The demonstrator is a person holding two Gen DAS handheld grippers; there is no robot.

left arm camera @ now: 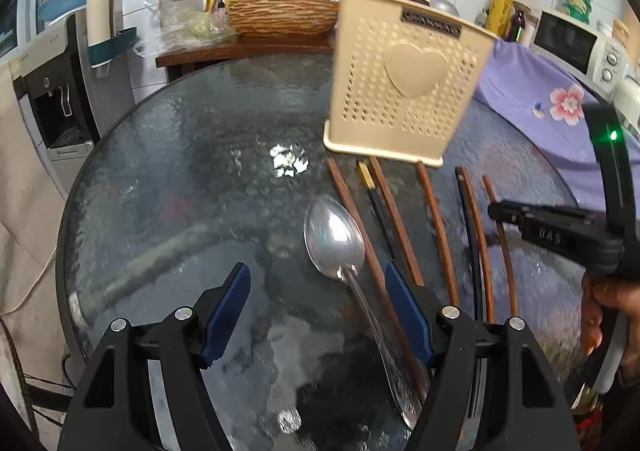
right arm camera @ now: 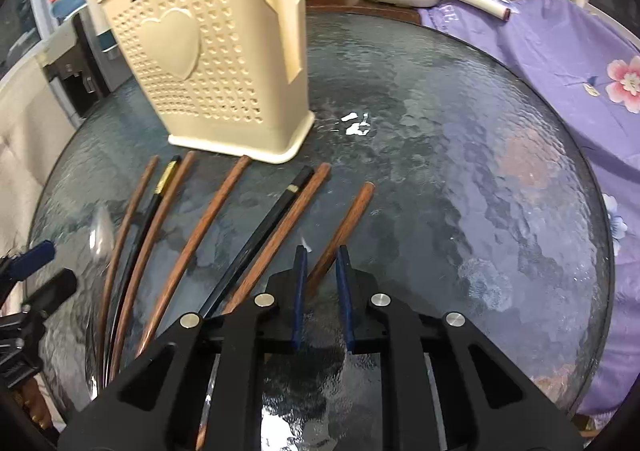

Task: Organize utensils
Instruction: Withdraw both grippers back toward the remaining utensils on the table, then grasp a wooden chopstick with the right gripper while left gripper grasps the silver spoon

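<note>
Pads of my right gripper (right arm camera: 323, 265) sit close together w/ the rightmost brown chopstick (right arm camera: 347, 222) running between them; I can't tell if they actually bite the wood or just flank it, since a sliver of gap shows either side. Grip point is low on the stick, near the thin end, so I judge it'll swing when lifted. Better to pinch firmly and lift slow, keeping the thick end from dragging across the glass table (right arm camera: 460, 155).

Left gripper (left arm camera: 318, 309) has its jaws well apart, hanging over the spoon (left arm camera: 335, 237): bowl just ahead of the fingertips, handle running back between the pads toward the right-hand one. I'd centre on the handle's neck before closing; metal on glass is slick and lies flat, so the pads need to get right down to the surface.

Other chopsticks (right arm camera: 208, 227), brown & black, lie fanned side by side btwn the two tools. Cream holder (right arm camera: 216, 67) stands upright just behind their thick ends, near enough that I need to raise each piece above the rim, tip it vertical, then drop it in.
</note>
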